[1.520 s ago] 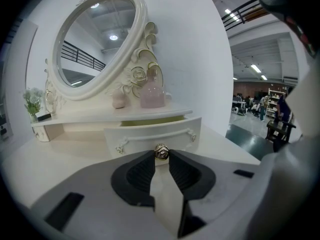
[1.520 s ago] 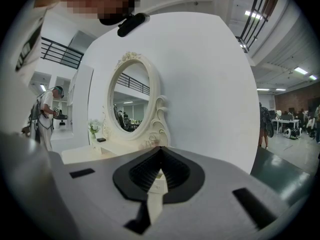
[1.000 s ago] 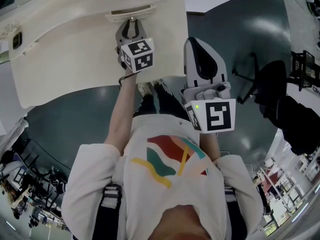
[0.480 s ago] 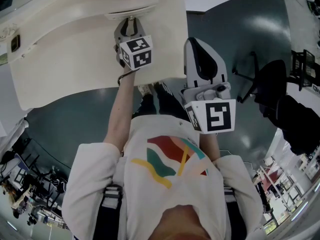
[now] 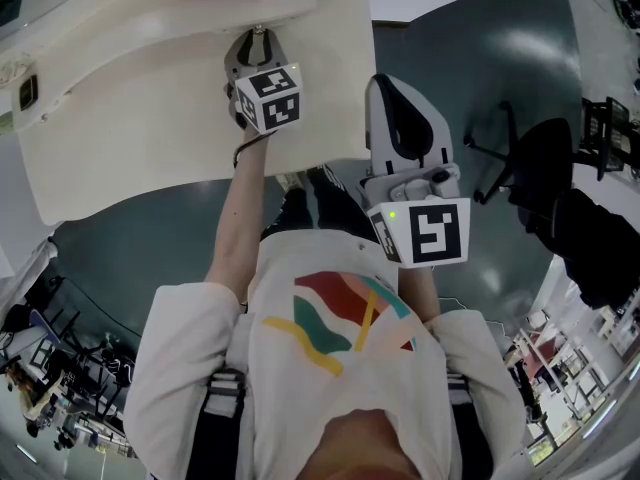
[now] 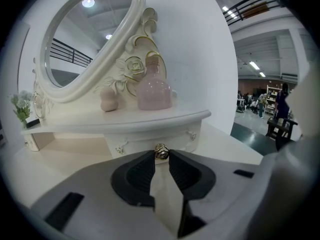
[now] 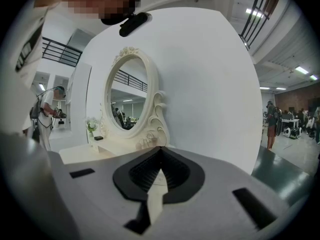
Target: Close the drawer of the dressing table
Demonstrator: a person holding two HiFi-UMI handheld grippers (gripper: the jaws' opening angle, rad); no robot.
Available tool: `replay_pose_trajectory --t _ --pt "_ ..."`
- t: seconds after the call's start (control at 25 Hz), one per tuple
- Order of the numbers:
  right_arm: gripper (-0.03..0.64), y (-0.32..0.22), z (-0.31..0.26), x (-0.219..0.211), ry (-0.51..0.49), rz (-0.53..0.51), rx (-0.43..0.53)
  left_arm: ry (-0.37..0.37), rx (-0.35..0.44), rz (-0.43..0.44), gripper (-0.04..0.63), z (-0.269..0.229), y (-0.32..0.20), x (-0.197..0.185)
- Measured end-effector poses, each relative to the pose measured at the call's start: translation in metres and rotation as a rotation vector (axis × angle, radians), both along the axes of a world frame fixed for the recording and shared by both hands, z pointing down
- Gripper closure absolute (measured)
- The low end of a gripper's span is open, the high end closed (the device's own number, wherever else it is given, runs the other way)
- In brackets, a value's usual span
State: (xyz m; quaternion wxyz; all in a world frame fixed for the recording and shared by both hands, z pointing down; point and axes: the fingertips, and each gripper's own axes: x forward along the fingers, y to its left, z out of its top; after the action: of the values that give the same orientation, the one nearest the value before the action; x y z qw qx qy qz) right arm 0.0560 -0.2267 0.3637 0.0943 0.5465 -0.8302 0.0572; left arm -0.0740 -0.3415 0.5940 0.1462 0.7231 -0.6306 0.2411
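Note:
The cream dressing table (image 5: 150,118) fills the upper left of the head view. Its small drawer (image 6: 150,140) sits under the curved shelf, with only its front showing. My left gripper (image 5: 256,36) reaches over the tabletop to it. In the left gripper view my left gripper (image 6: 161,154) is shut on the drawer's gold knob (image 6: 161,151), pinched at the very tips. My right gripper (image 5: 386,80) hangs off the table's right edge over the floor. Its jaws are shut with nothing between them, and my right gripper (image 7: 160,149) points toward the oval mirror (image 7: 131,91).
On the shelf stand a pink bottle (image 6: 154,88) and a small pink ornament (image 6: 109,99) before the mirror (image 6: 85,39). A little flower pot (image 6: 21,108) stands at the left. A black office chair (image 5: 545,173) is on the dark floor to the right.
My left gripper has moved toward the table's back with the knob in its jaws. The drawer front has slid in under the shelf. The right gripper has stayed put.

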Motion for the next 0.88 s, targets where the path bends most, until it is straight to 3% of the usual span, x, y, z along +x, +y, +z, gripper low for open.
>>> replay_pose_trajectory --t 0.88 --pt "0.617 -0.011 0.0 -0.005 0.0 -0.013 -0.003 -0.007 0.009 -0.002 0.511 -0.001 -0.009 -0.002"
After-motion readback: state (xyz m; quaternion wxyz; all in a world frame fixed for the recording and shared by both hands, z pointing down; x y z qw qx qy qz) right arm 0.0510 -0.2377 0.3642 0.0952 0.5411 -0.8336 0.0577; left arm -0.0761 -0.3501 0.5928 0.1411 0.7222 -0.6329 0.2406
